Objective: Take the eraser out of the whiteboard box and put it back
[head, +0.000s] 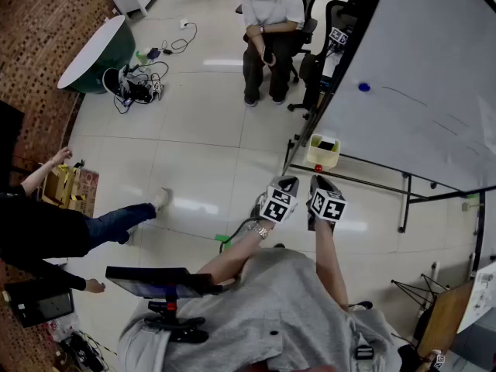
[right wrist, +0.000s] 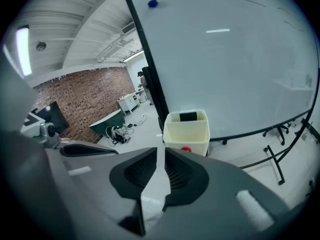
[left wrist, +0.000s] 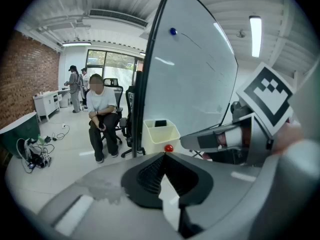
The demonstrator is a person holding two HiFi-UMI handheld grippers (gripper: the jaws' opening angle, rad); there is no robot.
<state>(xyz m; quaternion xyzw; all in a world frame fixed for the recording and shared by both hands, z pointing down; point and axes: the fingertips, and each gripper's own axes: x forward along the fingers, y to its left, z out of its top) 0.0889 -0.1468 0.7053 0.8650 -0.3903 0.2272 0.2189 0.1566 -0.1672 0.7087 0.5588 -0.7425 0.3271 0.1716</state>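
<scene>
A pale yellow box hangs at the lower left corner of the whiteboard. The black eraser lies inside it, and a red magnet sits on its front. Both grippers hover side by side just short of the box, pointing at it. My left gripper is shut and empty, with the box and eraser straight ahead. My right gripper stands a narrow slit apart with nothing between its jaws, and the box with the eraser lies just beyond it.
A person sits on an office chair behind the board's left edge. Another person stands at the left. The whiteboard's stand legs run along the floor on the right. A green round table and cables lie far left.
</scene>
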